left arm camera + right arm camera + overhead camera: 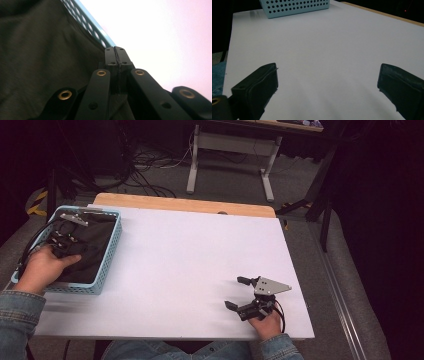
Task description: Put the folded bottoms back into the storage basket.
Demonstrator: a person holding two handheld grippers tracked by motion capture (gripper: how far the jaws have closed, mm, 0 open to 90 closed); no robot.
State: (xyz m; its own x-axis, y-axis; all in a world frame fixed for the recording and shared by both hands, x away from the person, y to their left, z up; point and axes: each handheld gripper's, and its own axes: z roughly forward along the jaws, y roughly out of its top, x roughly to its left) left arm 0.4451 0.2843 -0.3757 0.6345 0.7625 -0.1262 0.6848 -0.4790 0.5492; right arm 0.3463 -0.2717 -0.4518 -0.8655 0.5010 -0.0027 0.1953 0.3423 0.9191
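A light blue perforated basket (107,257) stands at the table's left edge with a black cloth (92,247) lying in it. My left gripper (70,242) is down inside the basket on the cloth, held by a hand in a denim sleeve. In the left gripper view its jaws (115,53) are pressed together over the cloth (45,50), close to the basket wall (92,27); no fabric shows between them. My right gripper (235,292) rests low over the white table (200,250) near the front right, jaws wide apart (328,82) with nothing between them.
The white tabletop has a wooden strip (185,202) along its far edge. Beyond it are a desk frame (232,155) and cables on the floor. The basket (294,7) appears far ahead in the right gripper view.
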